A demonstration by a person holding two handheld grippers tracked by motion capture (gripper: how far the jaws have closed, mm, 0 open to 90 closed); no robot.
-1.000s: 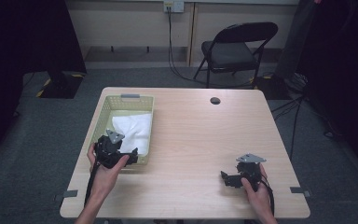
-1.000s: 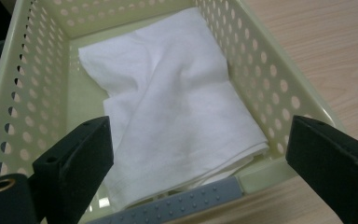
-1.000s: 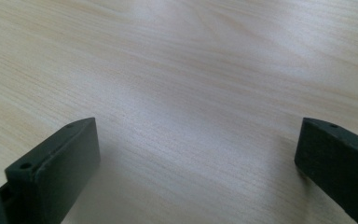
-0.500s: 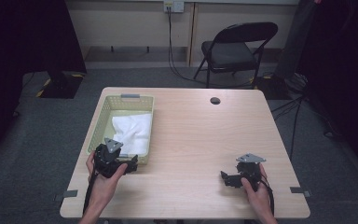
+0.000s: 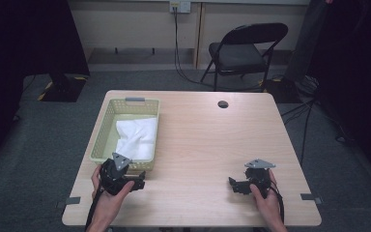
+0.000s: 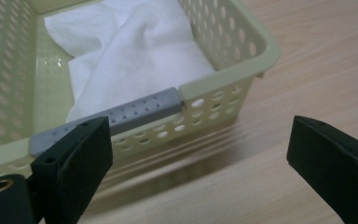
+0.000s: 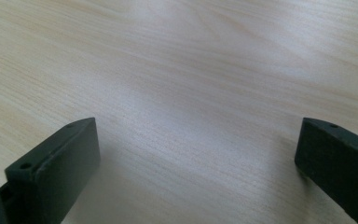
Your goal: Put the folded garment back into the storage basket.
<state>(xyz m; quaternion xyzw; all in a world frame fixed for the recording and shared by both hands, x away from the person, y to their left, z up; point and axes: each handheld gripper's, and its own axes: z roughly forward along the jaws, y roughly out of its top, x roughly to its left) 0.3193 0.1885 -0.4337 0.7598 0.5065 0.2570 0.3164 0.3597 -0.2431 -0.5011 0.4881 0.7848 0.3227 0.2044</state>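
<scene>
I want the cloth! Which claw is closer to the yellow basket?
Left. The left claw sits just outside the pale yellow perforated plastic basket; the right claw rests far across the table.

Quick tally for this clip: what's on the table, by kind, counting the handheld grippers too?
Baskets: 1, the pale yellow-green basket with grey handles
Cloths: 1, the white cloth lying inside the basket
Grippers: 2, the left gripper just in front of the basket and the right gripper over bare tabletop, both with jaws apart
Total: 4
</scene>
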